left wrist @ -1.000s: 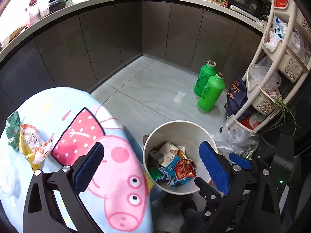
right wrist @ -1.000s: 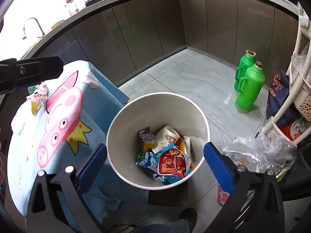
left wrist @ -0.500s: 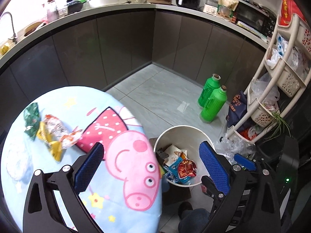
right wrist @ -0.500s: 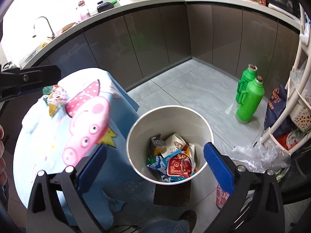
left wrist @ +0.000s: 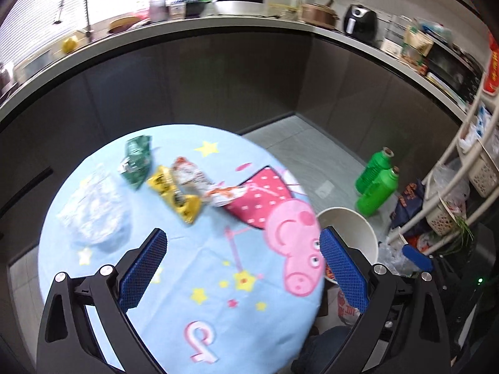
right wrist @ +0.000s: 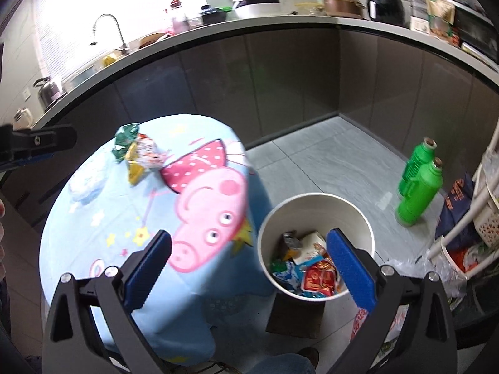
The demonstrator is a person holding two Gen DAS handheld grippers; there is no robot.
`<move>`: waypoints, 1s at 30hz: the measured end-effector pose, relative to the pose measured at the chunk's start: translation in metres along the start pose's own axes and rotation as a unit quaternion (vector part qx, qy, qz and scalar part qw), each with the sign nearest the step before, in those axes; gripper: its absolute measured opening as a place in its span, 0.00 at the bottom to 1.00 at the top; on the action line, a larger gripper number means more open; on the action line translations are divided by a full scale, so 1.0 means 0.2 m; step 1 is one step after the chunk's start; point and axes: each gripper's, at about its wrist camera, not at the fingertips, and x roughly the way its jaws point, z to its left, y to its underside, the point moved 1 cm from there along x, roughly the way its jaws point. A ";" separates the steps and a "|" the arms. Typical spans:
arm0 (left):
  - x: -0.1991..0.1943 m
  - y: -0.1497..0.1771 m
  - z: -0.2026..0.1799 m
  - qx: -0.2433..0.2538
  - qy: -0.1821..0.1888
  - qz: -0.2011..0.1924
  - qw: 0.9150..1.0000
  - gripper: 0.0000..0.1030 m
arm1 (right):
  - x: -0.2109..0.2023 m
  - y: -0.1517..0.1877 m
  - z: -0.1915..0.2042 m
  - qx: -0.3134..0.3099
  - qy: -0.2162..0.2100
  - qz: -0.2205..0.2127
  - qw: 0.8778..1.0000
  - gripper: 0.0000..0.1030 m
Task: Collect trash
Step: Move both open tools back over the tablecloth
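Both tongs had swung away from the bin toward the desk since the earlier frames; the wrappers, formerly at the left edge of the left wrist view, sat near its centre.

Left tongs [left wrist: 243, 268] were spread wide and empty above the round desk [left wrist: 174, 280] with its blue cartoon-pig cloth. Right tongs [right wrist: 248, 266] were likewise released, holding nothing, straddling the desk edge and the white trash bin [right wrist: 315, 201] on the floor just beside it. On the far side of the desk lay the remaining trash: a green wrapper [left wrist: 137, 162], a yellow wrapper [left wrist: 174, 194], a white-and-red wrapper [left wrist: 202, 182] touching the yellow one, and a crumpled clear plastic bag [left wrist: 93, 208] apart to the left. The bin already held several wrappers [right wrist: 315, 275]. Two green bottles [right wrist: 419, 187] stood on the floor beyond.
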 end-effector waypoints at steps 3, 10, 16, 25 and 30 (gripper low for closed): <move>-0.02 0.04 0.16 -0.025 -0.016 0.003 1.000 0.92 | 0.01 -0.04 0.10 -0.023 -0.016 -0.004 1.000 0.97; -0.01 0.19 0.56 -0.091 -0.057 0.025 0.994 0.92 | 0.11 -0.12 0.37 -0.070 -0.050 0.010 0.996 0.97; 0.00 0.26 0.82 -0.130 -0.075 0.036 0.988 0.92 | 0.30 -0.21 0.58 -0.091 -0.082 0.037 0.992 0.97; 0.07 0.29 0.95 -0.143 -0.070 0.042 0.986 0.92 | 0.58 -0.44 0.78 -0.128 -0.090 0.044 0.987 0.69; 0.11 0.27 0.92 -0.126 -0.053 0.040 0.990 0.91 | 0.80 -0.50 0.83 -0.162 -0.081 0.080 0.980 0.58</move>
